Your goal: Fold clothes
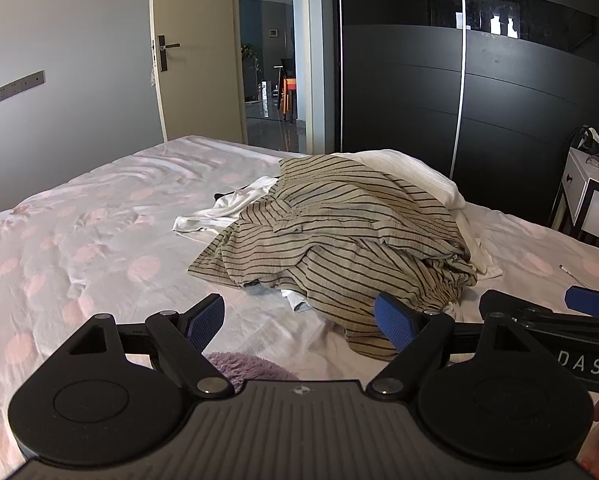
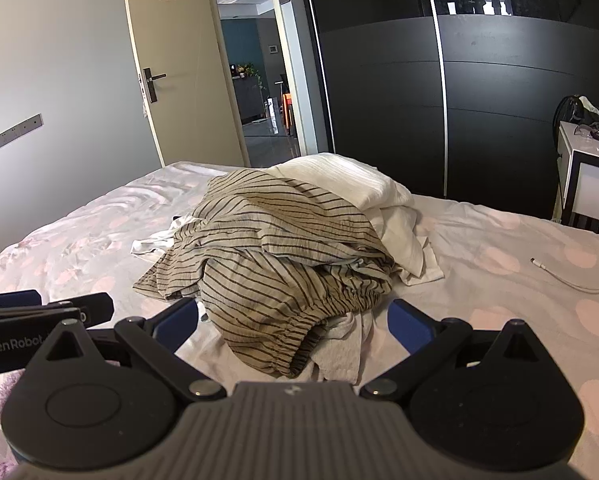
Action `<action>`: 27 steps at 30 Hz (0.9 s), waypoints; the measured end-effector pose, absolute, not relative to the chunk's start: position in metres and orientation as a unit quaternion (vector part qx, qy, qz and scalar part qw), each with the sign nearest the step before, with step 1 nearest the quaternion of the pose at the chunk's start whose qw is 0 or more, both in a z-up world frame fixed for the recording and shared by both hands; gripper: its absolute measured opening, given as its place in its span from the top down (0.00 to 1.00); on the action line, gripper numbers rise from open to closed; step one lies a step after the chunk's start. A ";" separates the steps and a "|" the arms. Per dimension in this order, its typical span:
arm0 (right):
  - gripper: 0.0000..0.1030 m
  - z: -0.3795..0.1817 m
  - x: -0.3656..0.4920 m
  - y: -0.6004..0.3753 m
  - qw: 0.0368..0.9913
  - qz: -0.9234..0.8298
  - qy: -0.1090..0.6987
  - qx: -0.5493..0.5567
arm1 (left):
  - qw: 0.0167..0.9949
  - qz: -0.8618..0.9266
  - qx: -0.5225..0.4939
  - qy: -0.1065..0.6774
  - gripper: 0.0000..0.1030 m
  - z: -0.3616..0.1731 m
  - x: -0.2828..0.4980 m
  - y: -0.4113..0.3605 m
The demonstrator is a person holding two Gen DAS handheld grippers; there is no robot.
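On the pink-dotted bed sheet [image 1: 79, 240], the left gripper [image 1: 299, 322] hovers spread wide and empty beside the right gripper [image 2: 293, 322], equally spread before a crumpled heap of crinkly striped garment [image 2: 275, 248] over white clothes [image 2: 339, 184].

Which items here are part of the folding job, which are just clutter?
Job:
striped garment, top of pile
white garments under and behind it
left gripper, right gripper, jaws open, empty

Clutter:
white cable on the bed sheet
nightstand
purple fluffy item
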State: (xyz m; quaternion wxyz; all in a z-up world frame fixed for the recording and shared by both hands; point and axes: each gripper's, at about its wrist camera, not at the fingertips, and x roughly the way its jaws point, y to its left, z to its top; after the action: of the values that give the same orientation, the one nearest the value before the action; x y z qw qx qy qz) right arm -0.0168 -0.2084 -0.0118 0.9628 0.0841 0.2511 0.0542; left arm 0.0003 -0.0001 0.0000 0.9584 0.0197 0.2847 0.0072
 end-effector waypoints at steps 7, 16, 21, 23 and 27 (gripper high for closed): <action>0.01 -0.010 -0.015 -0.210 0.963 0.055 0.253 0.077 | 0.959 0.011 0.014 0.284 0.20 -0.002 0.000 0.004; 0.01 -0.014 -0.016 -0.208 0.963 0.056 0.254 0.075 | 0.956 0.015 0.019 0.292 0.20 -0.003 0.002 -0.003; 0.01 -0.016 -0.016 -0.207 0.963 0.058 0.254 0.075 | 0.955 0.016 0.018 0.294 0.20 -0.003 0.002 -0.004; 0.01 -0.016 -0.017 -0.207 0.963 0.058 0.254 0.075 | 0.955 0.017 0.018 0.294 0.20 -0.003 0.002 -0.004; 0.01 -0.018 -0.016 -0.207 0.963 0.059 0.253 0.075 | 0.955 0.018 0.017 0.295 0.20 -0.003 0.003 -0.004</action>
State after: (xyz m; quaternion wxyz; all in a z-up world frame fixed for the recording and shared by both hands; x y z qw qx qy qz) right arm -0.0162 -0.2075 -0.0178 0.9628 0.0749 0.2527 0.0595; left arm 0.0033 -0.0038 -0.0034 0.9552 0.0175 0.2950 0.0175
